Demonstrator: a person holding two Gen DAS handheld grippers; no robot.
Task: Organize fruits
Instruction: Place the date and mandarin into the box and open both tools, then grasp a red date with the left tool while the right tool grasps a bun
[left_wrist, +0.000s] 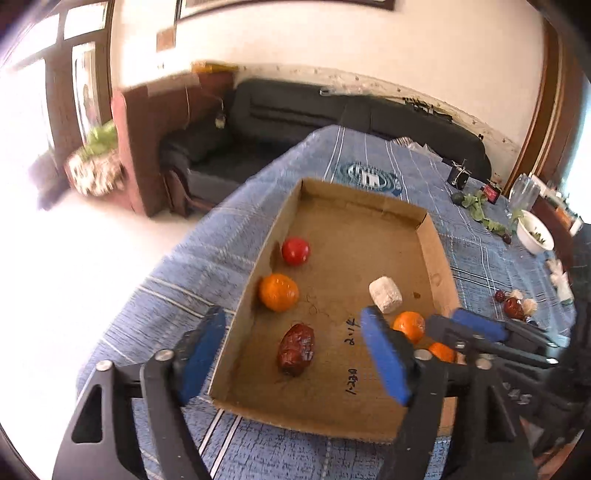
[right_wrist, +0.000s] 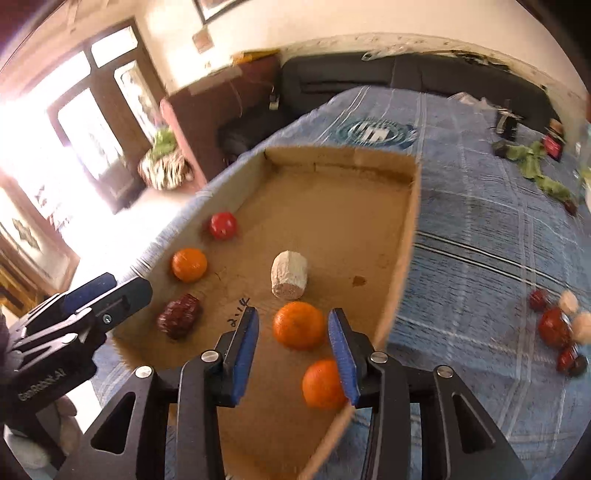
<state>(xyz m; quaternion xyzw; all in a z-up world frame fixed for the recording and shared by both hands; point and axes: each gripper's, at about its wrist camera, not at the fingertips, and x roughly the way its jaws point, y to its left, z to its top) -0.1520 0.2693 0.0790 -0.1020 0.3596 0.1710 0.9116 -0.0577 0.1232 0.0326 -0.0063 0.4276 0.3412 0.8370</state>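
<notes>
A shallow cardboard tray (left_wrist: 432, 236) (right_wrist: 410, 229) lies on a blue cloth. In it are a red tomato (left_wrist: 295, 251) (right_wrist: 222, 225), an orange (left_wrist: 277, 297) (right_wrist: 189, 264), a wrinkled dark red date (left_wrist: 296, 349) (right_wrist: 180, 320), a white cylindrical piece (left_wrist: 385, 294) (right_wrist: 289, 275) and two more oranges (right_wrist: 299, 325) (right_wrist: 321, 384). My left gripper (left_wrist: 292, 317) (right_wrist: 129, 286) is open, its blue pads well clear of the date below them. My right gripper (right_wrist: 293, 315) (left_wrist: 447, 319) is open around one orange, with a gap at each pad.
Several small red and pale fruits (right_wrist: 557, 325) (left_wrist: 515, 304) lie on the cloth right of the tray. Green leaves (right_wrist: 535, 170), a white bowl (left_wrist: 535, 230) and small dark items sit at the far right. A dark sofa (left_wrist: 295, 110) stands beyond the table.
</notes>
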